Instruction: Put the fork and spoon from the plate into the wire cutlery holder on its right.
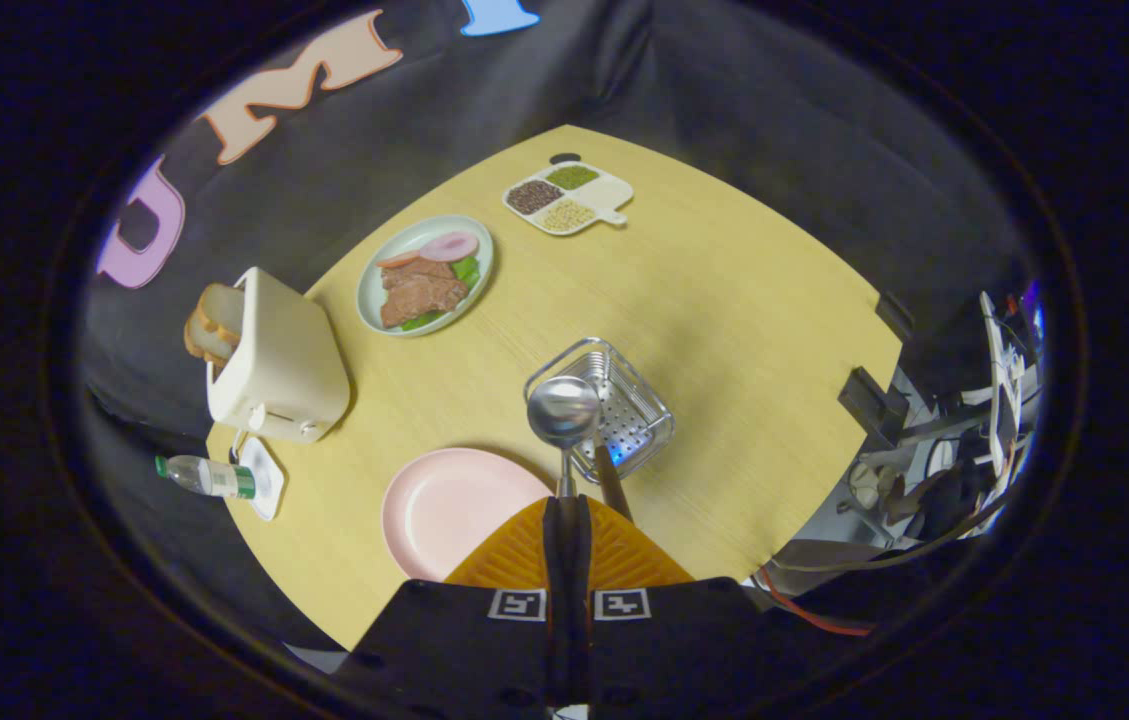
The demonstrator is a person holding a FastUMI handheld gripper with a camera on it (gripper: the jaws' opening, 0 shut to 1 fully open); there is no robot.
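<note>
The gripper (565, 515) fingers squeeze the spoon (563, 412) handle, mostly hidden between them. The spoon's bowl is above the wire holder (612, 408), covering part. A fork (600, 375) stands inside. The pink plate (454, 495) sits beside it.

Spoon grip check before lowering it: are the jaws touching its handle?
Touching. The gripper view shows the gripper shut on the spoon, its handle pinched between the jaws.

A cream toaster (276, 362) with bread slices (213, 322) stands on a yellow wooden table (744, 300), a water bottle (205, 476) lying near it. Beyond sit a green plate of meat (424, 275) and a divided tray of grains (568, 196).
</note>
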